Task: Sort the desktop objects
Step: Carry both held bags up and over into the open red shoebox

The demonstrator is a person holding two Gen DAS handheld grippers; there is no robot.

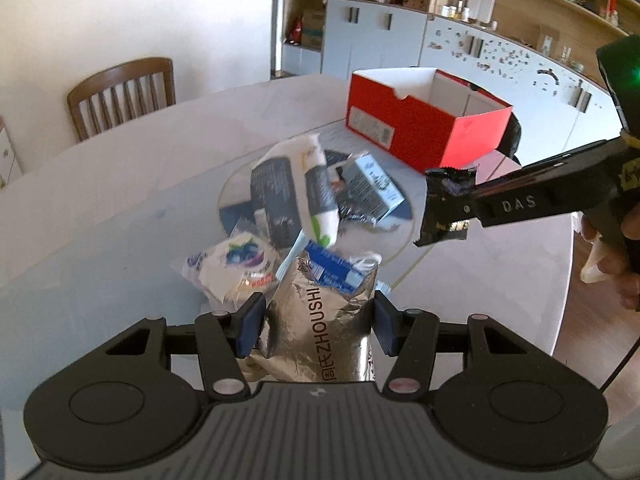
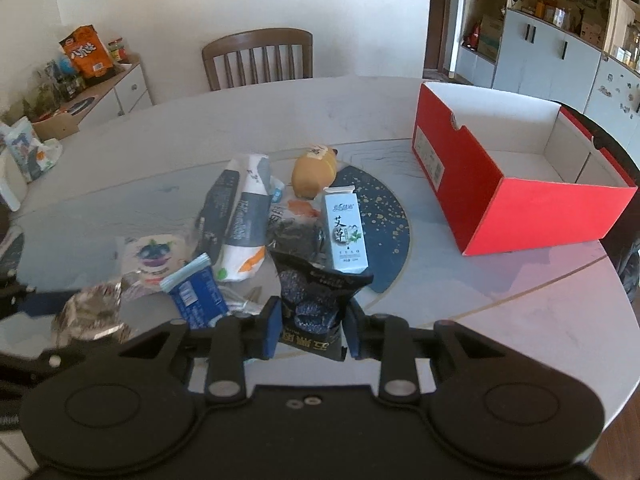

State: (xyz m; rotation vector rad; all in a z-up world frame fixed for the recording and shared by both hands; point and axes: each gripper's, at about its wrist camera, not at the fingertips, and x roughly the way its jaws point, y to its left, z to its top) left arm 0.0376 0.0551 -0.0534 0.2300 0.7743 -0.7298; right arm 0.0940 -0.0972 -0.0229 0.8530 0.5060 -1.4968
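Two grippers, each clamped on a packet. Left gripper [image 1: 318, 326], lower centre of the left wrist frame: pads pressed against both sides of a crinkled silver foil pouch [image 1: 324, 332] printed ZHOUSHI, pouch upright between them. Right gripper [image 2: 312, 330], lower centre of the right wrist frame: closed on a black glossy snack packet [image 2: 314, 300]. Remaining pile sits mid-frame on the pale round table [image 2: 520, 320]. Open red cardboard shoebox [image 2: 516, 184], upper right, well apart from both grippers.
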